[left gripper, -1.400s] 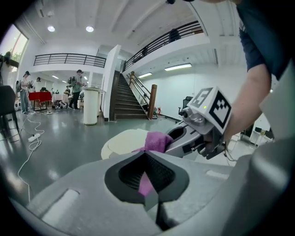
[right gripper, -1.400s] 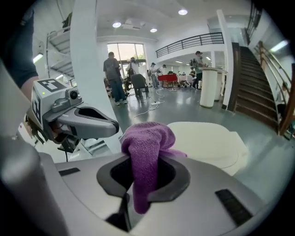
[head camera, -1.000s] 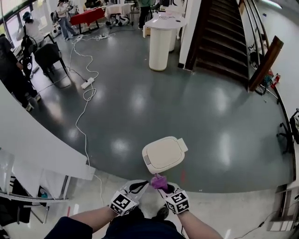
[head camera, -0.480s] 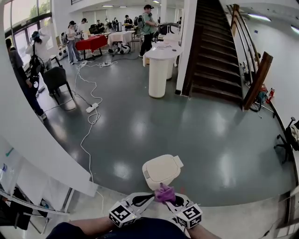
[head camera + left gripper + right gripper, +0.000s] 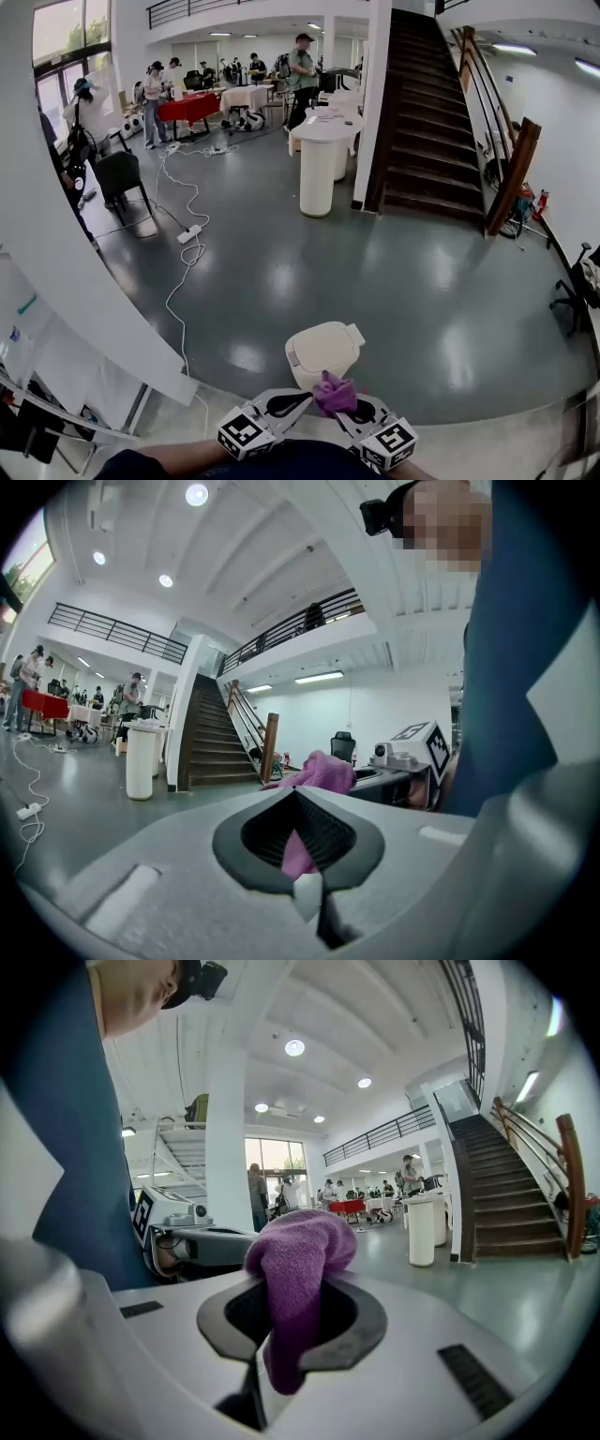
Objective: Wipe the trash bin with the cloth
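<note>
Both tongs are clenched on one purple cloth: the left tongs and right tongs pinch it from opposite sides, close to the person's body. The bin, lid shut, stands on the grey floor just ahead. A white cable trails to its left; a round white worktop and stairs lie well beyond.

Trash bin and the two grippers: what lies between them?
Only the purple cloth, bunched up and pinched by the left gripper and the right gripper. The head view shows it just in front of the white trash bin.
</note>
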`<state>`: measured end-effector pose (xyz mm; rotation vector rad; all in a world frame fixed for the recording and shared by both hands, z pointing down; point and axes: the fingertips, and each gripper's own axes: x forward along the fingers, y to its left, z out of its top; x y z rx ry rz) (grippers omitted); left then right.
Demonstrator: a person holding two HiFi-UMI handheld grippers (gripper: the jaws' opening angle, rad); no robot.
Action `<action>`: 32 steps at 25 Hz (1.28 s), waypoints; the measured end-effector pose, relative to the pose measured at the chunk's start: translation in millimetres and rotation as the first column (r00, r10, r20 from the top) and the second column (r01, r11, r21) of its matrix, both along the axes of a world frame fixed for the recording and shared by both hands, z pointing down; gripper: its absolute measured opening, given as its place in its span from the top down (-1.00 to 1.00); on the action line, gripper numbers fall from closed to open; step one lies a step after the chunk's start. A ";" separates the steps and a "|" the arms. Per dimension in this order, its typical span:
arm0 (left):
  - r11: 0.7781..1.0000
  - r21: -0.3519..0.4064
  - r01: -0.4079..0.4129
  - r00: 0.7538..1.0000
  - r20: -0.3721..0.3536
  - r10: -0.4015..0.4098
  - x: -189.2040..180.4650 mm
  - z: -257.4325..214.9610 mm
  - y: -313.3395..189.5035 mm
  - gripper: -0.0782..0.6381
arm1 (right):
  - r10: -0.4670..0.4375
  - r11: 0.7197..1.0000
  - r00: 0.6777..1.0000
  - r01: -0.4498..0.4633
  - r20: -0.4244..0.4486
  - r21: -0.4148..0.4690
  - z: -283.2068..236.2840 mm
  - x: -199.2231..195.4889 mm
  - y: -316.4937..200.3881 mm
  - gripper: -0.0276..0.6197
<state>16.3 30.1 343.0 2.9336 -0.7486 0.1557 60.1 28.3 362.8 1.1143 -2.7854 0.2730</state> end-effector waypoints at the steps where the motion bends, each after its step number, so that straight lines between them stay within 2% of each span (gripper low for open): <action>1: 1.000 0.009 -0.002 1.000 -0.001 0.002 1.2 -2.2 2.5 0.81 | -0.003 1.000 1.000 0.003 0.006 0.009 -2.5 -1.6 1.4 0.70; 5: 0.999 0.032 -0.017 1.000 0.011 0.017 11.8 -5.3 11.0 0.81 | -0.002 1.000 1.000 0.001 0.019 0.026 -8.3 0.0 7.8 0.70; 32: 0.999 0.029 -0.035 0.999 0.002 0.035 20.1 2.0 26.6 0.81 | 0.003 1.000 0.999 -0.004 0.035 0.004 8.1 -0.2 28.7 0.70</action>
